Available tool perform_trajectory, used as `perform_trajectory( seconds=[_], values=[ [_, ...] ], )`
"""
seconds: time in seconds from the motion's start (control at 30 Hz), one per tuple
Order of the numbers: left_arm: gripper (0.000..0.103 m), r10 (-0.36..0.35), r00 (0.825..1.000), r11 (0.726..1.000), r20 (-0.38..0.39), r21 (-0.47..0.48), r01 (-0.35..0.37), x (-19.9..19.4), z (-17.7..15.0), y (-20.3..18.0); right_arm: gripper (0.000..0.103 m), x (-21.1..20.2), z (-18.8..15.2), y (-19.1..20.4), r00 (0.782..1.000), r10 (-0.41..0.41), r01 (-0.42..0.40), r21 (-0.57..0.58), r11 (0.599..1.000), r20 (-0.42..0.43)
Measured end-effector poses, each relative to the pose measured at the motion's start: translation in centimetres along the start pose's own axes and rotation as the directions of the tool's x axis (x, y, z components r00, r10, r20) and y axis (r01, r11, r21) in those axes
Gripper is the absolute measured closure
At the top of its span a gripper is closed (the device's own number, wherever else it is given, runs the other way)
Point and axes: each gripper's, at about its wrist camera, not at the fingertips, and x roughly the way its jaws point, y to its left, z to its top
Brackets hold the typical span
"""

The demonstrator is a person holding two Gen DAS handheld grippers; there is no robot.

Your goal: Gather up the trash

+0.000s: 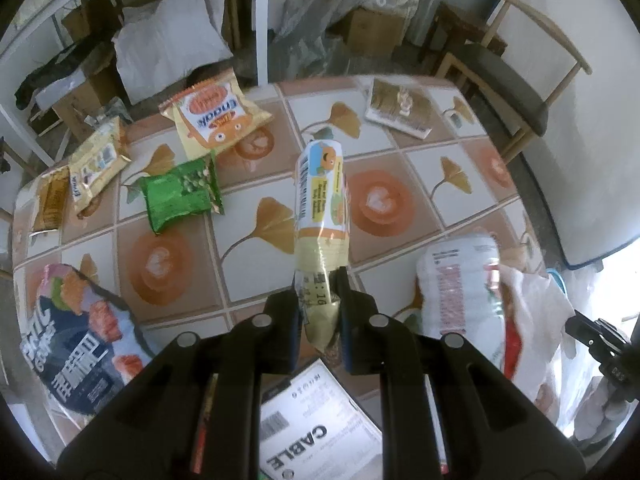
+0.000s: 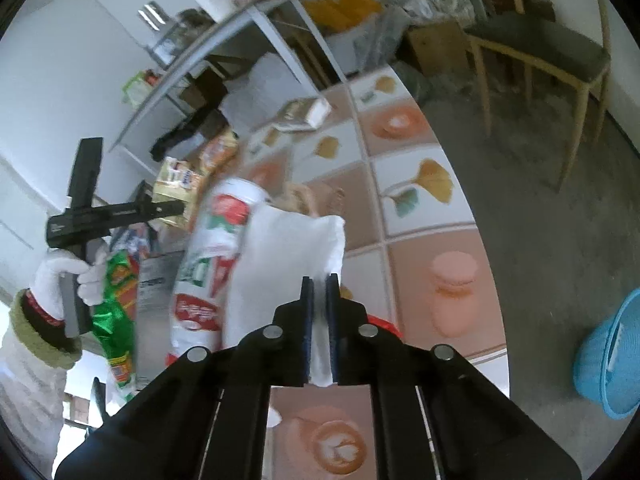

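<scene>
My left gripper (image 1: 320, 296) is shut on the end of a long yellow and orange snack wrapper (image 1: 320, 196) and holds it above the tiled table (image 1: 384, 152). My right gripper (image 2: 320, 284) is shut on the edge of a white plastic bag (image 2: 288, 248) at the table's near side. A white and red wrapper (image 2: 208, 252) sticks out of the bag's mouth, also in the left wrist view (image 1: 464, 288). The left gripper shows in the right wrist view (image 2: 116, 212), held by a gloved hand (image 2: 68, 276).
Loose wrappers lie on the table: an orange snack pack (image 1: 216, 116), a green pack (image 1: 180, 196), a yellow pack (image 1: 96, 164), a dark pack (image 1: 84, 344), a cable box (image 1: 316, 432). A blue basket (image 2: 612, 356) stands on the floor. A wooden chair (image 2: 540, 56) is beyond the table.
</scene>
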Motion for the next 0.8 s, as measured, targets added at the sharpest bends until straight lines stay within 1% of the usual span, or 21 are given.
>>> perform_trajectory(
  seconds=[0.13, 0.33, 0.5, 0.67, 0.73, 0.8],
  values=[
    [0.09, 0.003, 0.999, 1.0, 0.04, 0.008, -0.003, -1.5, -0.3, -0.4, 0.097, -1.7, 0.3, 1.7, 0.997, 0.064, -0.063, -0.035, 0.997, 0.033],
    [0.09, -0.028, 0.995, 1.0, 0.1, 0.001, 0.029, -4.6, -1.2, -1.1, 0.097, -3.9, 1.0, 5.5, 0.99, 0.13, -0.123, -0.115, 0.986, 0.059],
    [0.09, -0.05, 0.99, 0.999, 0.134, 0.009, 0.049, -6.9, -2.3, -1.8, 0.098, -6.5, 1.4, 8.2, 0.977, 0.194, -0.179, -0.159, 0.971, 0.087],
    [0.09, -0.073, 0.984, 0.997, 0.16, 0.019, 0.071, -8.8, -3.8, -2.2, 0.098, -8.1, 1.4, 9.8, 0.977, 0.18, -0.155, -0.201, 0.967, 0.111],
    [0.09, -0.082, 0.983, 0.997, 0.166, 0.018, 0.08, -9.3, -4.2, -2.3, 0.098, -8.3, 1.3, 9.7, 0.98, 0.165, -0.142, -0.189, 0.972, 0.113],
    [0.09, -0.088, 0.98, 0.996, 0.177, 0.013, 0.087, -9.9, -5.0, -2.3, 0.096, -8.0, 1.1, 8.9, 0.986, 0.135, -0.117, -0.168, 0.979, 0.097]
  ],
)
